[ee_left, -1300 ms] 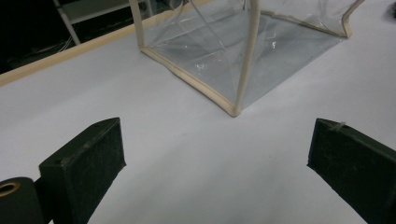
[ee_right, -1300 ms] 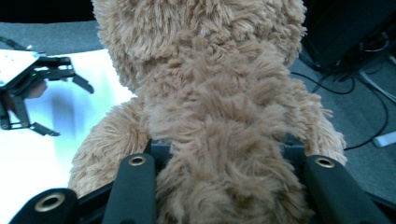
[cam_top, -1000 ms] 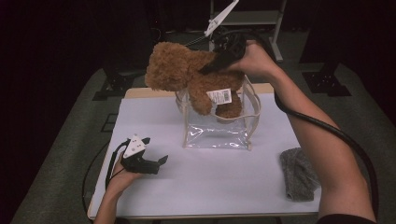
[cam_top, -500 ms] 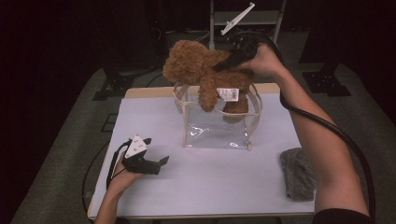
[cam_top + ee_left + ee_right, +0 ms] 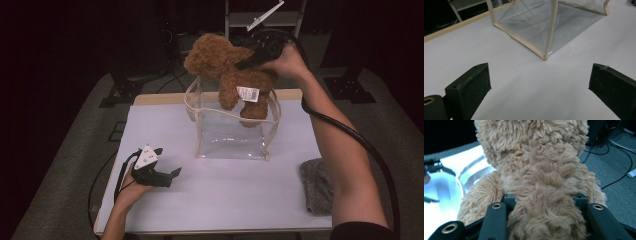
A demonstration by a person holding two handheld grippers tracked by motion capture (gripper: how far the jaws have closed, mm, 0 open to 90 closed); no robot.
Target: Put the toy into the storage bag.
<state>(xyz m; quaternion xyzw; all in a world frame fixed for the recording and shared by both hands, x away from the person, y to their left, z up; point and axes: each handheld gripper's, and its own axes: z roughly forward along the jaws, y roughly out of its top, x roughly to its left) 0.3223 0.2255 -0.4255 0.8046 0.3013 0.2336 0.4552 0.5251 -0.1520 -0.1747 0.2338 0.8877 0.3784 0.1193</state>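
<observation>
From the high view I see my right arm stretched far forward across the white table (image 5: 220, 200), the hand raised above the far edge with the right gripper (image 5: 252, 59) clamped on a brown teddy bear (image 5: 227, 70). The bear hangs over the open top of a clear plastic bag with cream trim (image 5: 232, 132); its lower legs dip just inside the rim, and a white tag (image 5: 248, 93) shows on its side. The bag stands upright near the middle of the table. My left hand (image 5: 131, 186) rests at the near left corner, holding the left gripper (image 5: 170, 175) low over the surface and well apart from the bag. A grey cloth (image 5: 316, 186) lies at the right edge beside my forearm. In the left gripper view I get what the overhead cannot give me: the two black jaws stand wide apart with nothing between them, bare tabletop below, and the bag's (image 5: 544, 35) near bottom corner straight ahead, its seam standing upright and its clear walls showing the floor of the bag. In the right gripper view the bear's (image 5: 536, 182) fur comes up close, the jaws pressed into the plush on either side, the fur bulging between them. Off to the left of that view, the bright table and the bag's curved rim (image 5: 471, 171) lie below the bear, and grey floor with cables (image 5: 616, 157) lies to the right.
</observation>
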